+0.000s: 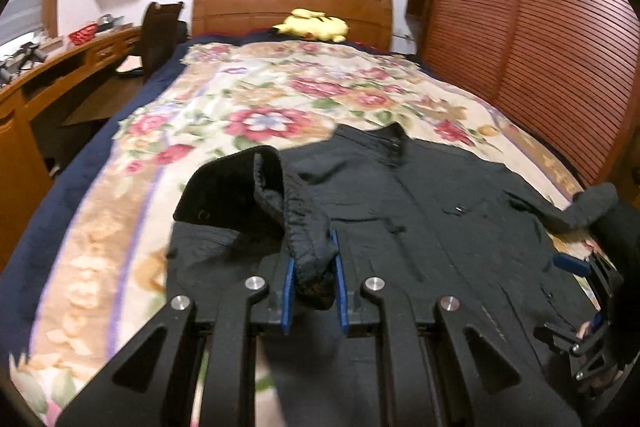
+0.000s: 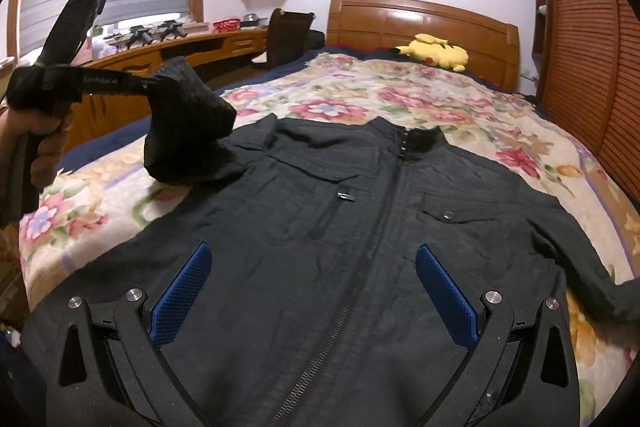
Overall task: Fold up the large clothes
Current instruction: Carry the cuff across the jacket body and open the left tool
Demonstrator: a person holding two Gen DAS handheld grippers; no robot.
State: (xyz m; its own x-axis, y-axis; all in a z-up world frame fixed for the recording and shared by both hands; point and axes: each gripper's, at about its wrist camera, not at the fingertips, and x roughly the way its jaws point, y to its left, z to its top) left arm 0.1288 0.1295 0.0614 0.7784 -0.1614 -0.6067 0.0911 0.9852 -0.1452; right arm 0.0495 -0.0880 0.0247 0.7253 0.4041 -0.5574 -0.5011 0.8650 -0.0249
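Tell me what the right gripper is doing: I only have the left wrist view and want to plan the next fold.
Observer: The right gripper is open, with nothing between its pads, above the jacket front.
Operator: Is the front zipped?
Observer: Yes, the zipper looks closed up to the collar.
Operator: Is my cuff off the bed?
Observer: Yes. The left gripper holds the cuff raised above the floral blanket, and the sleeve droops from it to the jacket's shoulder.
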